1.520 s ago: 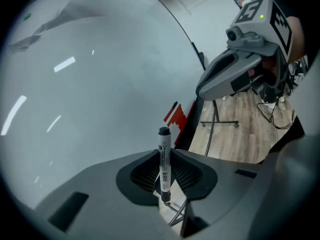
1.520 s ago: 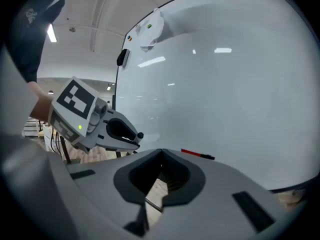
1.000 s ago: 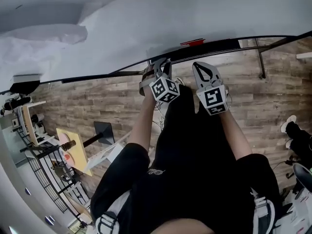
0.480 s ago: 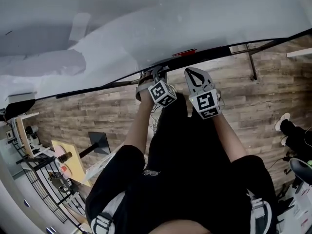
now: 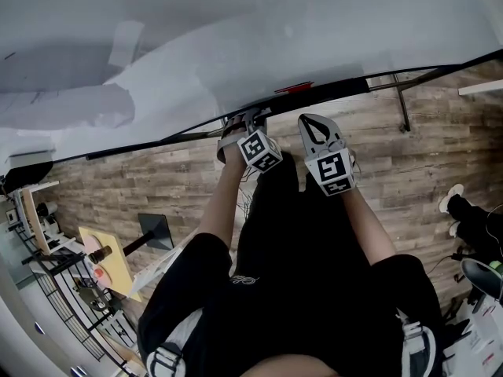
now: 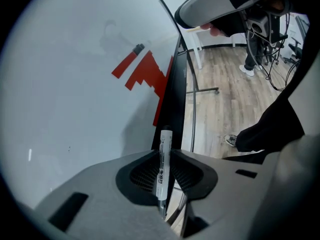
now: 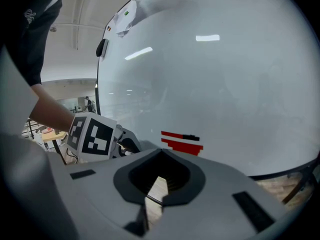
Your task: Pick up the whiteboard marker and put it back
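Your left gripper [image 6: 165, 154] is clenched on the whiteboard marker [image 6: 163, 171], which lies lengthwise between the jaws with its far end aimed at the dark tray [image 6: 172, 96] along the whiteboard [image 6: 75, 84].

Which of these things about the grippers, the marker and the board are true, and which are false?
1. The left gripper holds the whiteboard marker. True.
2. The right gripper holds something too. False: its jaws are shut with nothing between them.
3. The floor is made of wooden planks. True.
4. The whiteboard has blue marks. False: its marks are red.
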A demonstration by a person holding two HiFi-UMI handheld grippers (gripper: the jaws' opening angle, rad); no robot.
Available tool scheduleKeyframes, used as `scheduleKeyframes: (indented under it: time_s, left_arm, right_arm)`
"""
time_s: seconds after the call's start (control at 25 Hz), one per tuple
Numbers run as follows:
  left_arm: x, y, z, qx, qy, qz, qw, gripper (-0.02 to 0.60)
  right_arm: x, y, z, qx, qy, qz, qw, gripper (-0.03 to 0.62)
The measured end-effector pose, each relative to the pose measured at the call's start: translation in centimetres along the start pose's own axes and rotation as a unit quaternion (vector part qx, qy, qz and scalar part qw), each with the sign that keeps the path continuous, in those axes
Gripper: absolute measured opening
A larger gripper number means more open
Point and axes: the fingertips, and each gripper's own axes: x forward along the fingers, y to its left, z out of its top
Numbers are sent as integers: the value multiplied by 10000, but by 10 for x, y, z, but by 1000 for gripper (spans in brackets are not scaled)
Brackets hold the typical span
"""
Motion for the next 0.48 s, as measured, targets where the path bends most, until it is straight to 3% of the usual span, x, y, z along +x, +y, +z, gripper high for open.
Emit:
scheduleKeyframes:
  time_s: [0.24, 0.48]
  left_arm:
    - [-1, 1, -1, -420, -12, -129, 9990, 76]
    - [-10, 2, -4, -692, 44, 84, 9976, 131]
  right_arm:
    - [-2, -2, 0, 33, 0, -21, 10000, 3]
    - [-7, 5, 0, -34, -27, 138, 9999, 3]
